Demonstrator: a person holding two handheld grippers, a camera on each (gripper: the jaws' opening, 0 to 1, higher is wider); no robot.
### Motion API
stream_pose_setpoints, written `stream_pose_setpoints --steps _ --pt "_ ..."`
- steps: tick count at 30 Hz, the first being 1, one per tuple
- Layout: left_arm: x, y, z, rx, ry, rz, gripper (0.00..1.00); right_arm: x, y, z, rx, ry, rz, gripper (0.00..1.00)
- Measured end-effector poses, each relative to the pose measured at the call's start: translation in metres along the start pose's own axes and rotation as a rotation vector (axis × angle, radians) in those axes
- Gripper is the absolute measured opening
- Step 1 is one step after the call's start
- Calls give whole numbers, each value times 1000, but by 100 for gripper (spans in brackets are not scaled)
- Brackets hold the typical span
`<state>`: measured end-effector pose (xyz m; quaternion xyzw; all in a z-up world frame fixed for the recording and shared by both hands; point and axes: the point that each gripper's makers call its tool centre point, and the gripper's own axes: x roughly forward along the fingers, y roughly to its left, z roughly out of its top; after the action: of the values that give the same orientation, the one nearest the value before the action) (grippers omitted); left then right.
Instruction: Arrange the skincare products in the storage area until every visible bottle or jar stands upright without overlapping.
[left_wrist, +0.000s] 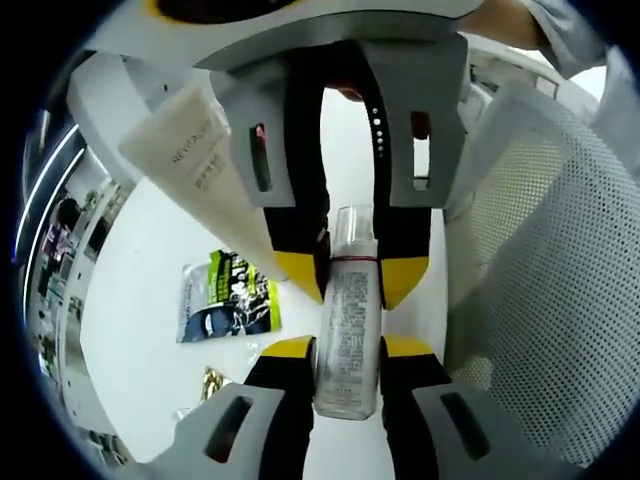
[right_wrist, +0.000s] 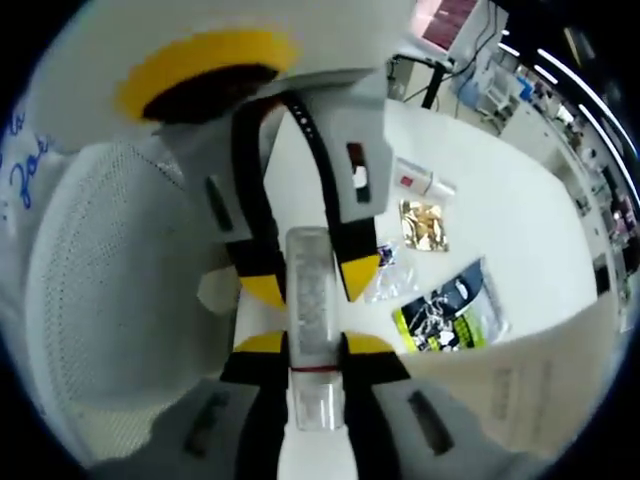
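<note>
Both claws clamp one slim bottle (left_wrist: 347, 330)

Frosted, printed with small text, red band beneath its clear cap; left claw (left_wrist: 345, 350) and right claw (right_wrist: 305, 345) grip opposite ends.

The white tube (left_wrist: 195, 150) at ten o'clock in the left gripper view is showing the brand word "NEUTROGENA", with smaller lines under it too fine to read. The clear bottle (left_wrist: 348, 330) at the centre is carrying dense fine print that is staying illegible. On the green-and-black sachet (left_wrist: 228, 295) lying on the counter (left_wrist: 140, 300), the lettering is blurring out.
</note>
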<state>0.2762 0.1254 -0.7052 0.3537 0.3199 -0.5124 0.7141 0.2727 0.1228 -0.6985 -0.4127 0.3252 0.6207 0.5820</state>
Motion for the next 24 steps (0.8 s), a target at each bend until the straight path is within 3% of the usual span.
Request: stream_pose_setpoints --steps 13,20,24 --pt "3 -5 -2 31 9 -26 18 9 2 -6 7 -34 10 21" --pt "3 -9 -1 7 6 -46 18 11 4 -6 40 -64 16 22" --pt "2 -10 -3 13 15 -53 18 13 2 -15 36 -50 -1 27"
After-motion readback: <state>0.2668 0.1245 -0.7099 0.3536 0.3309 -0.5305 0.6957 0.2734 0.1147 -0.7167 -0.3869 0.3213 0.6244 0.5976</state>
